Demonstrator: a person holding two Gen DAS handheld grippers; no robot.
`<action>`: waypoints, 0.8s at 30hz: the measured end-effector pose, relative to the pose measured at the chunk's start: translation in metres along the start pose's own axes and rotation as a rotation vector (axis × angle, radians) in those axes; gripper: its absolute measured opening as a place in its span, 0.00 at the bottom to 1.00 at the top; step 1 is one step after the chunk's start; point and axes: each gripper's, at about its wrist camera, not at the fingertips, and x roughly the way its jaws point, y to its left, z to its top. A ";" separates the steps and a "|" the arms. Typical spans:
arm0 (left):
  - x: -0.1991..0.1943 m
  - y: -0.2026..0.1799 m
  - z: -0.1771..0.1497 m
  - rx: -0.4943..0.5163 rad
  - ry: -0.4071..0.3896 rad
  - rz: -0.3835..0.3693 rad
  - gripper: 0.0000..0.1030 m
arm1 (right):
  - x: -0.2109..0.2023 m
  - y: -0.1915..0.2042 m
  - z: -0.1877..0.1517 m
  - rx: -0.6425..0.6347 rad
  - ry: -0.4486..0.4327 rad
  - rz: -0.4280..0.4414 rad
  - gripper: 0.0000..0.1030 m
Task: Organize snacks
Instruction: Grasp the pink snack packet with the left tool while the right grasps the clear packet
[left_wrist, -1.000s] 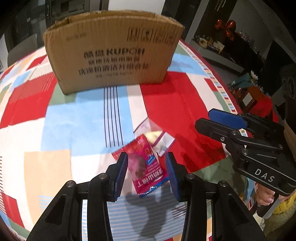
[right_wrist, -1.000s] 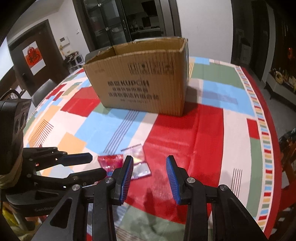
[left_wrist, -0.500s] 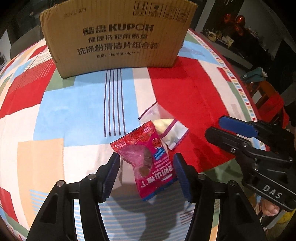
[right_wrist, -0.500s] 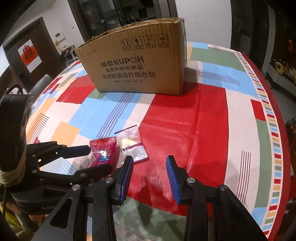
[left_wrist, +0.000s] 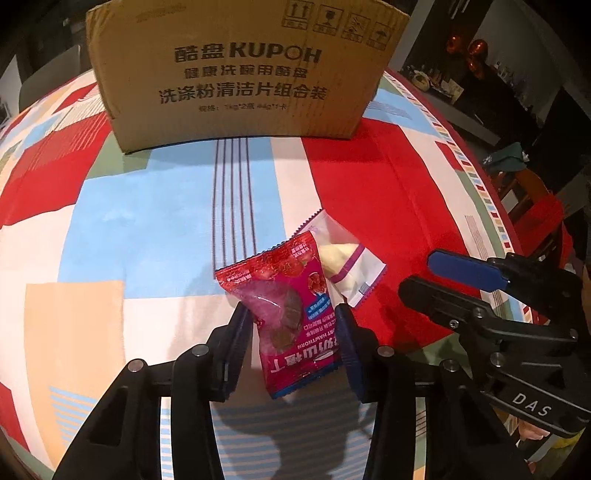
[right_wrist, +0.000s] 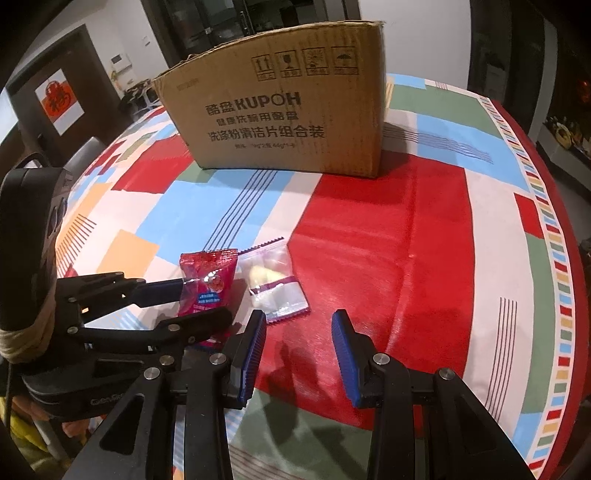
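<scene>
A brown corrugated cardboard box (left_wrist: 236, 70) printed with black Chinese characters and the word KUPOH stands upright at the far side of a round table covered by a patchwork tablecloth (left_wrist: 369, 192) of red, blue, white, peach and green blocks. The box's top is open, but both wrist cameras sit below its rim, so what it holds cannot be told. Well short of the box, two snack packets are near the table's front edge: a red-and-magenta foil snack packet (left_wrist: 291, 306) with fruit pictures and white lettering, and a clear plastic snack packet (left_wrist: 347, 266) with a purple band and pale yellowish pieces inside. The clear packet lies flat on the cloth, its left edge tucked under or against the red one. The left gripper (left_wrist: 293, 332) has its blue-padded fingers (left_wrist: 239, 332) on either side of the red packet's lower half, pressing in on both edges, so it grips that packet. The right gripper (right_wrist: 299, 343) hovers just to the right of the clear packet, its jaws spread apart with only red cloth between them, holding nothing.
</scene>
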 end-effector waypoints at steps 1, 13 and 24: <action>-0.002 0.002 0.000 -0.005 -0.005 -0.001 0.44 | 0.001 0.002 0.001 -0.005 0.001 0.003 0.37; -0.029 0.019 0.000 -0.048 -0.079 0.028 0.43 | 0.016 0.016 0.019 -0.084 0.020 0.016 0.48; -0.026 0.036 -0.001 -0.086 -0.079 0.035 0.43 | 0.041 0.026 0.026 -0.122 0.065 -0.001 0.48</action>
